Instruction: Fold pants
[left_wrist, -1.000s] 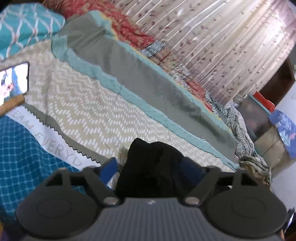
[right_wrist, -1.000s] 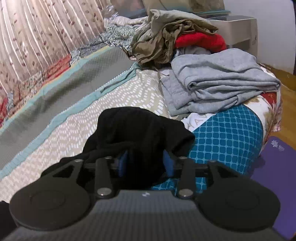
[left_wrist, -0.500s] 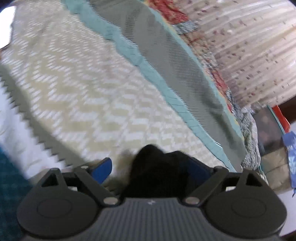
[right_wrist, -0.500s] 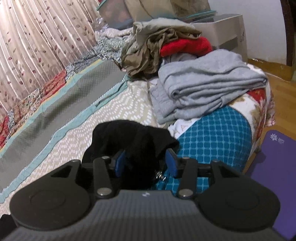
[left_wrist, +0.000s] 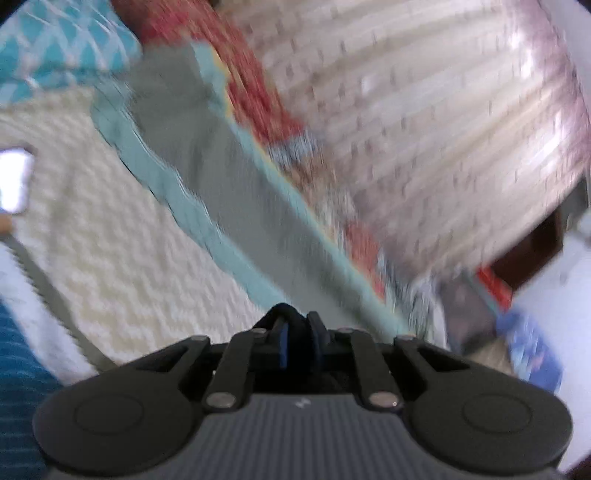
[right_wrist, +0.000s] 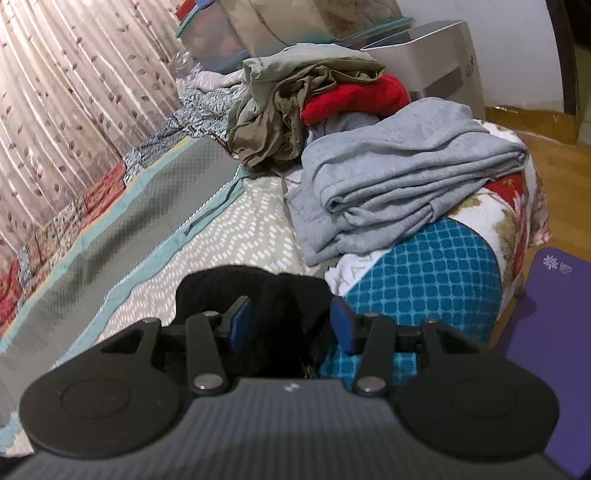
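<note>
The black pants are bunched at both grippers. In the left wrist view, which is blurred by motion, my left gripper (left_wrist: 297, 334) is shut on a thin fold of the black pants (left_wrist: 293, 317), held above the bed. In the right wrist view my right gripper (right_wrist: 290, 325) has its blue pads (right_wrist: 238, 323) apart, with a thick bunch of the black pants (right_wrist: 273, 295) lying between them over the bed's near edge. The rest of the pants is hidden under the grippers.
A folded grey garment (right_wrist: 402, 177) lies on the bed's right end, with a heap of olive and red clothes (right_wrist: 317, 99) behind it. A lit phone (left_wrist: 14, 177) lies at the left. Curtains (right_wrist: 74, 92) run along the far side. A purple mat (right_wrist: 546, 339) lies on the floor.
My left gripper has closed from wide open onto a thin fold of the pants and swung fast. My right gripper has opened a little and drawn back slightly.
</note>
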